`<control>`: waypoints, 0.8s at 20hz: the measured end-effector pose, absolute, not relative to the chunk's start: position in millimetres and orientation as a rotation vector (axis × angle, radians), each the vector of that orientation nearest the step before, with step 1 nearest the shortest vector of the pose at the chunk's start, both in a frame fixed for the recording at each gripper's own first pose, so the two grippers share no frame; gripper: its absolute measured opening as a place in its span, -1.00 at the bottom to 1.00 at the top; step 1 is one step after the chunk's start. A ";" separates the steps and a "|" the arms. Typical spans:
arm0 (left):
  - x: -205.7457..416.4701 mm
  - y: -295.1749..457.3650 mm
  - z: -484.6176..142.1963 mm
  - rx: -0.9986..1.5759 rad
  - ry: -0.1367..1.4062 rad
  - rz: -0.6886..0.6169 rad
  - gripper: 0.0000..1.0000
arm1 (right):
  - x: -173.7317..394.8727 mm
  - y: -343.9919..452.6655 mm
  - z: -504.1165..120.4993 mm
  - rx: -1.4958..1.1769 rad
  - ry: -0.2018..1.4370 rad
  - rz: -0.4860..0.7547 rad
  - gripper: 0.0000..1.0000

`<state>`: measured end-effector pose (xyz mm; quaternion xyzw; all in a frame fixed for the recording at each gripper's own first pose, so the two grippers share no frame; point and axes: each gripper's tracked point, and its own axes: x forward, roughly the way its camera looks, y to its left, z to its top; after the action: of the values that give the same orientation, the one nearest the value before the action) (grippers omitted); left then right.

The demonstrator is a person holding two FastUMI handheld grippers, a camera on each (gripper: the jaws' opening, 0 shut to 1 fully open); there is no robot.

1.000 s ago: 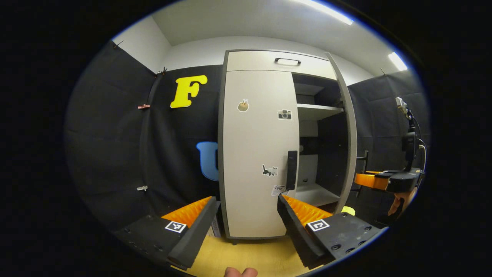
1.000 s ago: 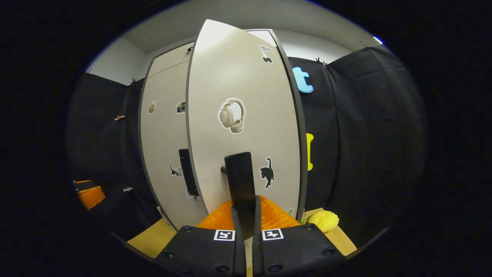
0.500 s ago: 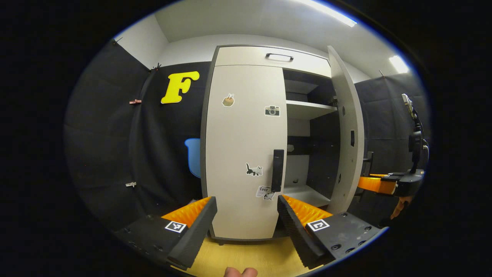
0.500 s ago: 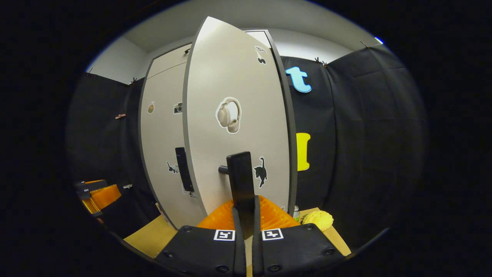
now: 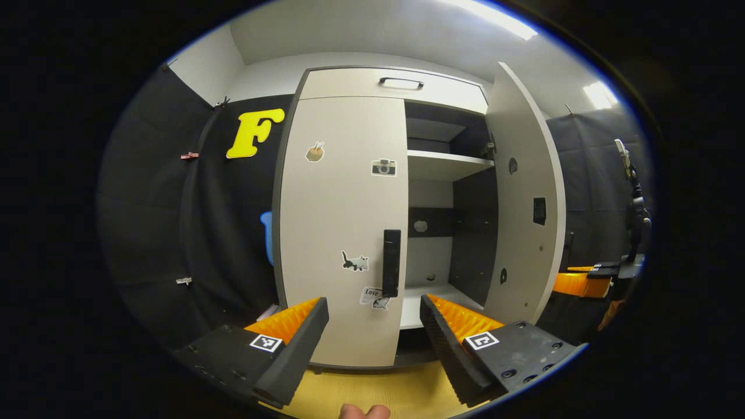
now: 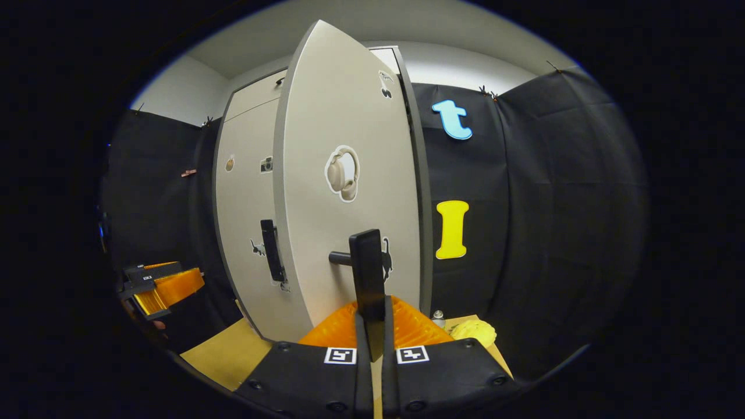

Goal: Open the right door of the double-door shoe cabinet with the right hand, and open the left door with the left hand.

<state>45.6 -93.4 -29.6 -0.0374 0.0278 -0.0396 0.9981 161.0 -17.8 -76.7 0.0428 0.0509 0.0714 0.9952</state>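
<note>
Right door half open, left door shut.
We clamp the right gripper (image 6: 372,326) on the black bar handle (image 6: 368,265) at 12 o'clock, pulling along the pale grey right door's (image 6: 343,192) arc; the left gripper (image 5: 372,337), fingers apart, faces the closed left door (image 5: 340,227).

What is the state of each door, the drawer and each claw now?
Right door: swung open, shelves visible.
Left door: closed.
Top drawer: closed.
Right claw: shut on the right door handle.
Left claw: open, holding nothing, short of the left door handle.
</note>
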 end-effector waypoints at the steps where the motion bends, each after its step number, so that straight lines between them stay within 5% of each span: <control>1: 46.8 -97.4 -29.9 -0.072 0.057 -0.083 0.99 | 160.6 -19.3 -76.6 0.079 0.101 0.149 -0.80; 11: 56.3 -123.5 -22.6 -0.048 0.051 -0.100 0.96 | 166.1 -64.3 -75.0 0.112 0.077 0.016 -0.82; 16: 58.6 -130.4 -19.5 -0.040 0.047 -0.097 0.96 | 165.9 -57.8 -76.4 0.154 0.086 0.066 -0.89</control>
<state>58.6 -130.4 -19.5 -0.0198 0.0237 -0.0482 0.9984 165.9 -57.8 -76.4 0.0767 0.0430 0.0330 0.9956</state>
